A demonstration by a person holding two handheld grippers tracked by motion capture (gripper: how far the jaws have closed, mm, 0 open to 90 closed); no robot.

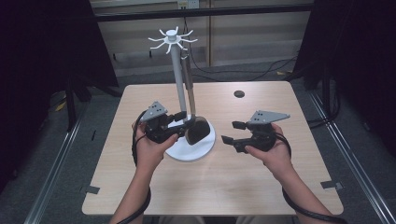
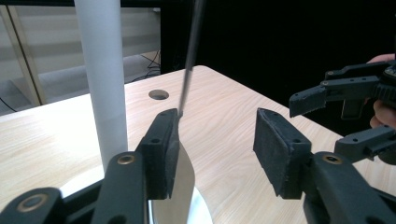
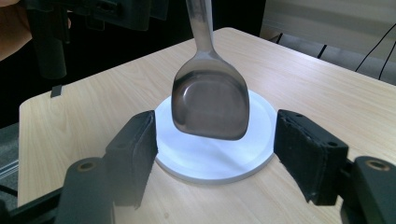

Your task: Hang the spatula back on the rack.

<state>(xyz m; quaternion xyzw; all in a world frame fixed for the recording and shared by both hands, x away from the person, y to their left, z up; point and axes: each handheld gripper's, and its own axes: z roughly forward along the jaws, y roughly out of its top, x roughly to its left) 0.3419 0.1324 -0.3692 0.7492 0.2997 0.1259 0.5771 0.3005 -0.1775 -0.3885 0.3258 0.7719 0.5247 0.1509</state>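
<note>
A white rack stands on the table, its pole rising from a round base to a crown of hooks. A metal spatula hangs from one hook, blade just above the base. My left gripper is open beside the blade; in the left gripper view the blade lies against the inner face of one pad, the other pad stands well apart. My right gripper is open, right of the base and apart from it. The right gripper view has the blade hanging ahead between its jaws.
The light wooden table has a small round hole at the back right. Cables trail from both grippers off the near edge. Dark curtains flank the table on both sides.
</note>
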